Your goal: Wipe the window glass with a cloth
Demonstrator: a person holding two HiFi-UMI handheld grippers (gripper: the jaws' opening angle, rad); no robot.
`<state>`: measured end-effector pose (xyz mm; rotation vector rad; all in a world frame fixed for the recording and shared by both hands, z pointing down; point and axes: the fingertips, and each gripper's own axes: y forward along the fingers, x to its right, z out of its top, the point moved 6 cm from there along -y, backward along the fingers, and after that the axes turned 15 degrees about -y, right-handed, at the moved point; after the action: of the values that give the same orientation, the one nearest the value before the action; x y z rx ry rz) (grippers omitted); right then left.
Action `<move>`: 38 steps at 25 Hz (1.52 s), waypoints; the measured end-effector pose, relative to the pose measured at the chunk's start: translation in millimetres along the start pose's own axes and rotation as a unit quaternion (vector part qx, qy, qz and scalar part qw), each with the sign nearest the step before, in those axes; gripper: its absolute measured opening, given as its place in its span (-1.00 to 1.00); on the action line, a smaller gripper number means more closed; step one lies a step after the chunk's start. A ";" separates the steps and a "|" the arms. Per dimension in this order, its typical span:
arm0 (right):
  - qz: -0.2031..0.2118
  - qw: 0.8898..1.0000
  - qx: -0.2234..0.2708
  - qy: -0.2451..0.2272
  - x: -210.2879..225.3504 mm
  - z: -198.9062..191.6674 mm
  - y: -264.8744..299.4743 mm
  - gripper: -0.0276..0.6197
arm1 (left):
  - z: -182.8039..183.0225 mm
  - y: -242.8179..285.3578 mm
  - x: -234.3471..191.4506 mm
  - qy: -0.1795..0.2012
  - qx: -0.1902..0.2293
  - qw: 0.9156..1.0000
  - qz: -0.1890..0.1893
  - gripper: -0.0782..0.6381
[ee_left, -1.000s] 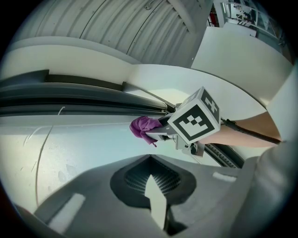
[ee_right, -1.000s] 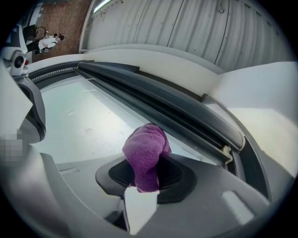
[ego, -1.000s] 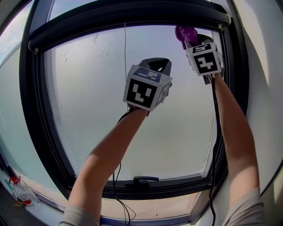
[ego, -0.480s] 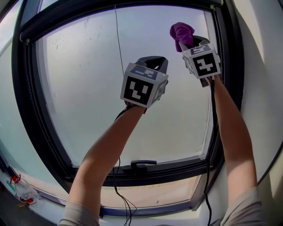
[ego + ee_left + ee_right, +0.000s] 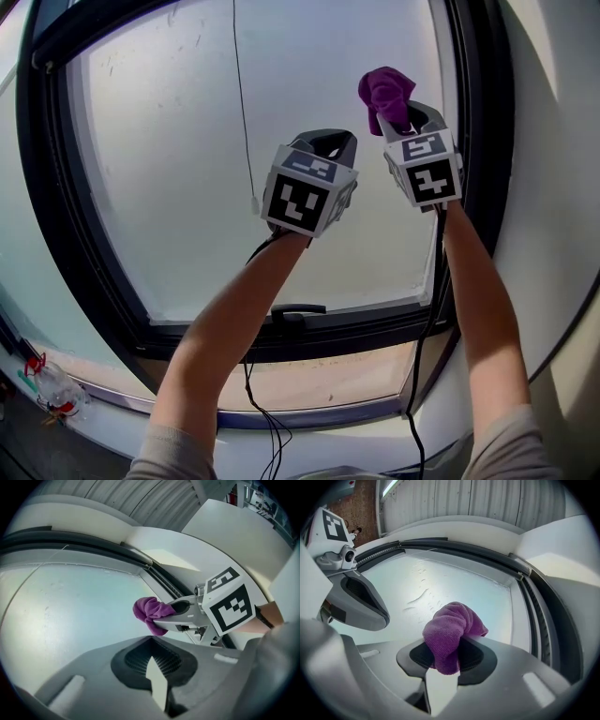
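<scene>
The right gripper [image 5: 401, 114] is clamping a bunched purple cloth [image 5: 385, 88] between its jaws, holding it up at the window glass [image 5: 169, 150] near the pane's right edge, just beside the black frame [image 5: 480, 141]. I cannot tell whether cloth and glass are touching. The left gripper [image 5: 328, 142] is hanging beside it toward the pane's middle, its jaws drawn together on nothing.

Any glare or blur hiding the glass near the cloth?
Head view: no glare, glass evenly bright, frame bowed by the lens. Right gripper view: cloth sharp, smears plain, corners dark. Left gripper view: left gripper close and slightly soft; cloth clear.
</scene>
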<state>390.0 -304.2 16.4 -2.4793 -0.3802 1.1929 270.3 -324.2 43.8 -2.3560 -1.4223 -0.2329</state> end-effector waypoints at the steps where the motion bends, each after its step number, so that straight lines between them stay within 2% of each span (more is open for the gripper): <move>1: 0.003 1.000 -0.003 0.002 -6.1 -5.6 -3.9 -0.49 | -7.4 -0.3 2.5 -0.004 -0.005 1.000 -0.001 -0.78; 11: 0.046 0.998 -0.036 0.036 -73.7 -67.2 -44.3 -0.49 | -93.0 -4.2 17.3 -0.054 -0.062 0.997 -0.003 -0.78; 17: 0.073 0.993 -0.074 0.052 -121.3 -112.1 -72.3 -0.48 | -126.4 -12.3 34.8 -0.055 -0.084 0.995 -0.009 -0.78; 22: 0.102 0.985 -0.116 0.073 -160.2 -147.9 -95.4 -0.48 | -165.8 -18.4 52.2 -0.058 -0.117 0.991 -0.020 -0.78; 26: 0.120 0.979 -0.155 0.057 -192.3 -172.2 -113.7 -0.48 | -191.2 -23.5 62.5 -0.061 -0.138 0.988 -0.030 -0.78; 30: 0.143 0.970 -0.189 0.057 -220.1 -190.9 -125.5 -0.48 | -201.4 -27.1 66.2 -0.064 -0.146 0.987 -0.037 -0.78; 38: 0.161 0.953 -0.252 0.051 -255.6 -219.4 -141.8 -0.49 | -214.8 -34.7 71.1 -0.060 -0.158 0.983 -0.070 -0.78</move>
<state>396.4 -321.2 381.5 -3.1304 -0.2853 1.1929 284.8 -337.6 271.9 -2.5584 -1.7210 -0.3845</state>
